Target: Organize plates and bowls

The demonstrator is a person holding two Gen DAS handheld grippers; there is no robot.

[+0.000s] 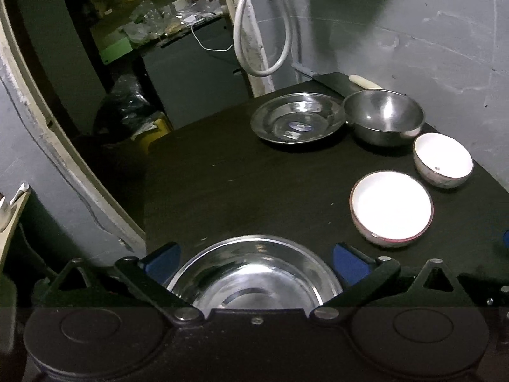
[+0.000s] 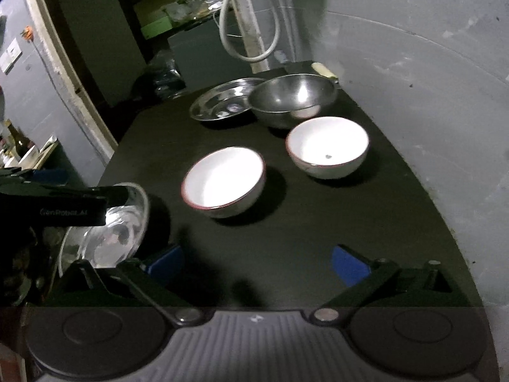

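Spreading wide, the left gripper (image 1: 254, 262) has its blue fingers (image 1: 162, 262) on either side of a steel plate (image 1: 254, 280) at the bottom centre of its view, pads off the rim. The right gripper (image 2: 257, 262) also stands open over bare dark tabletop (image 2: 318, 222). Two white bowls (image 2: 224, 181) sit mid-frame; a second steel plate (image 2: 222, 100) and steel bowl (image 2: 292, 100) lie beyond, touching.

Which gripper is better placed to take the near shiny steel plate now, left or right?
Left. The near shiny steel plate lies between the open left gripper's blue fingers. The right gripper is open over bare dark table, with that plate off to its left.
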